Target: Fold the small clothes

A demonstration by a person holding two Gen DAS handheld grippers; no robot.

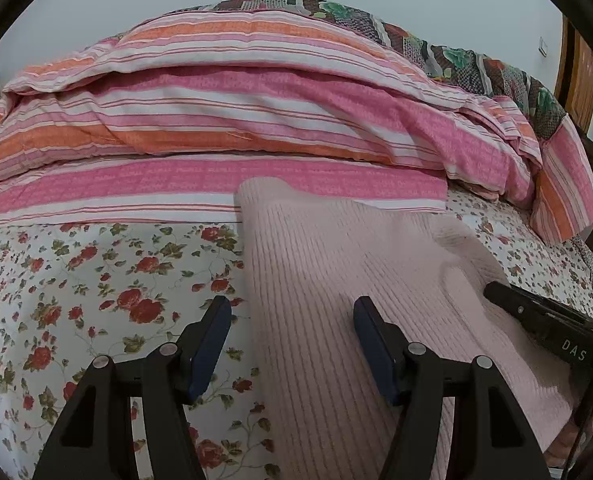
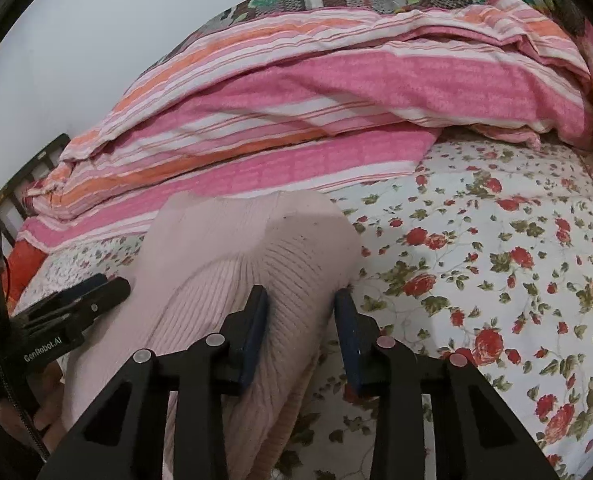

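Note:
A pale pink ribbed knit garment [image 1: 336,272] lies folded on the floral bed sheet [image 1: 76,280]. My left gripper [image 1: 292,320] is open, its jaws straddling the garment's left edge. The right gripper's fingers [image 1: 536,312] rest on the garment's right side in the left wrist view. In the right wrist view the garment [image 2: 232,248] bulges up; my right gripper [image 2: 301,312] is open with the garment's right edge between its jaws. The left gripper [image 2: 84,296] shows at the garment's left side.
A pink, orange and white striped duvet [image 1: 236,120] is piled behind the garment, with a dark patterned quilt [image 1: 436,48] behind it. Floral sheet [image 2: 496,260] spreads to the right. A dark bed frame [image 2: 32,168] and a wooden headboard [image 1: 576,72] border the bed.

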